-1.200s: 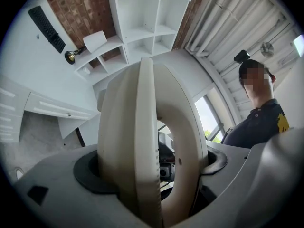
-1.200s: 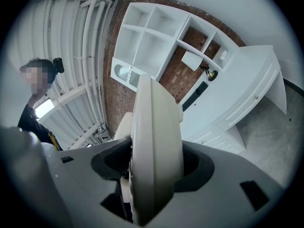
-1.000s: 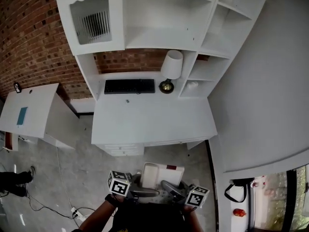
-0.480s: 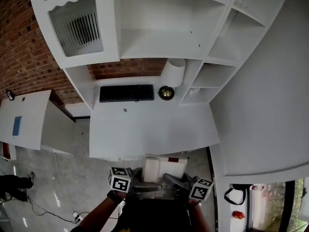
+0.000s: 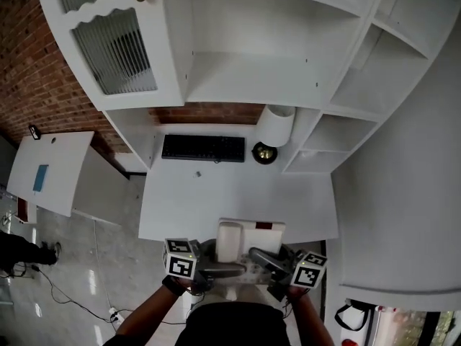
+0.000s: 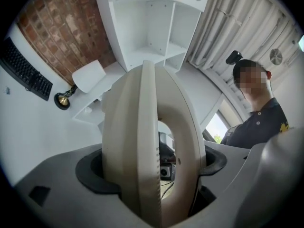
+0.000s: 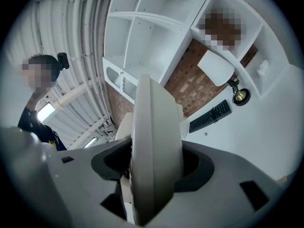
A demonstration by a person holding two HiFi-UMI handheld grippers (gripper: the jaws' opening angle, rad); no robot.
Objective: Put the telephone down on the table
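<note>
A cream telephone [image 5: 247, 238] with a handset on its left side hangs at the near edge of the white desk [image 5: 216, 197]. I hold it from both ends. My left gripper [image 5: 218, 269] is shut on its left end and my right gripper [image 5: 265, 259] on its right end. In the left gripper view the telephone [image 6: 142, 141] stands on edge and fills the gap of the left gripper [image 6: 152, 172], both dark pads pressed against it. The right gripper view shows the telephone [image 7: 154, 146] wedged the same way in the right gripper [image 7: 153, 167].
A black keyboard [image 5: 203, 148] lies at the desk's back, with a white-shaded lamp [image 5: 275, 126] on a brass base to its right. A small dark bit [image 5: 198, 173] lies mid-desk. Shelves and a glass-door cabinet [image 5: 115, 49] rise above. A low white side table [image 5: 61, 168] stands left.
Both grippers have carried the telephone forward, from over the floor to the desk's near edge. The desk and shelves have come closer in the head view. The grip is unchanged.
</note>
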